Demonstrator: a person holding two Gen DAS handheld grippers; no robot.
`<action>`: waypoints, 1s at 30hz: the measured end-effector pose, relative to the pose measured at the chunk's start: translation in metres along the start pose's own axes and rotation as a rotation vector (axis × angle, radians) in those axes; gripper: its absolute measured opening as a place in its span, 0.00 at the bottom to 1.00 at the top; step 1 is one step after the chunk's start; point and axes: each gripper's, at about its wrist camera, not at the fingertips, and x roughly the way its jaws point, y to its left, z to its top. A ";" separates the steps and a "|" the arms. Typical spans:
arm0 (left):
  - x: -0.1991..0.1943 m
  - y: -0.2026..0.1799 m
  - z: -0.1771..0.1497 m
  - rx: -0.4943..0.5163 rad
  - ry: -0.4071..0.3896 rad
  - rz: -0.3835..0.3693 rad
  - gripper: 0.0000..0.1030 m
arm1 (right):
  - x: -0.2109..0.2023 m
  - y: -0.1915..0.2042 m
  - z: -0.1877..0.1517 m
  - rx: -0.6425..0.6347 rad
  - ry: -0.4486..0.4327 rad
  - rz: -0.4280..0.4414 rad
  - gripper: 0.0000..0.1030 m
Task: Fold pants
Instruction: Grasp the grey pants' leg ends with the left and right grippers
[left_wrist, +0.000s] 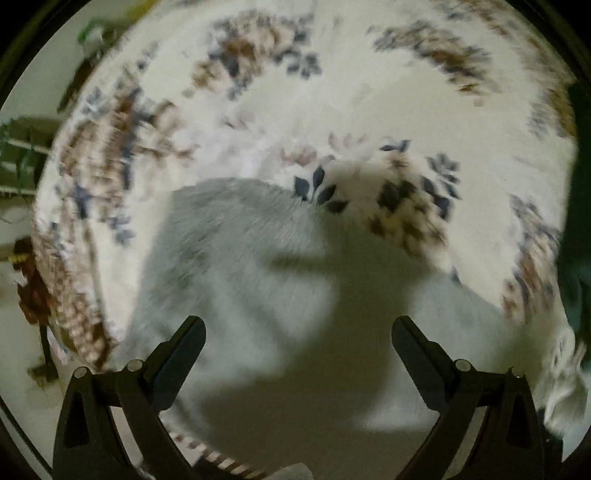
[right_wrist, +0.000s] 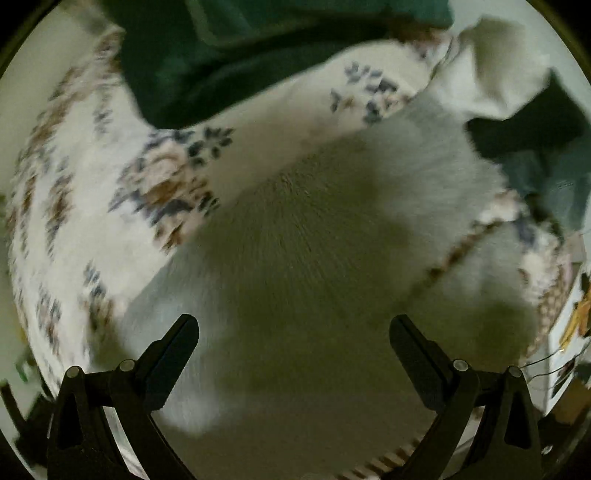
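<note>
Below both grippers, on the floral bed cover (left_wrist: 369, 92), we see pale pants (left_wrist: 236, 258). Left gripper (left_wrist: 298, 328) and right gripper (right_wrist: 294, 326) gape empty. Soft, limp cloth; we'd pinch the 12 o'clock edge.

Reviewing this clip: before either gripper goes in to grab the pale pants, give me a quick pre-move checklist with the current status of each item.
1. left gripper open, nothing between its fingers: ok.
2. right gripper open, nothing held: ok.
3. pale pants lie below both grippers on the floral blanket: ok.
4. Pants spread flat, with no bunching: cannot tell, both views are motion-blurred and shadowed.
5. Waistband or hem edge located for a grasp: cannot tell.
6. dark green cloth apart from the pants: not ok, it appears to meet them at upper right in the right wrist view.
</note>
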 end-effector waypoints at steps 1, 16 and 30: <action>0.024 -0.004 0.017 -0.034 0.043 -0.025 1.00 | 0.022 0.005 0.015 0.020 0.014 -0.002 1.00; 0.055 0.008 0.031 -0.245 0.033 -0.110 0.05 | 0.174 0.041 0.088 0.124 0.034 -0.135 0.13; -0.087 0.106 -0.166 -0.160 -0.266 -0.276 0.04 | 0.044 -0.054 -0.065 -0.001 -0.110 0.108 0.10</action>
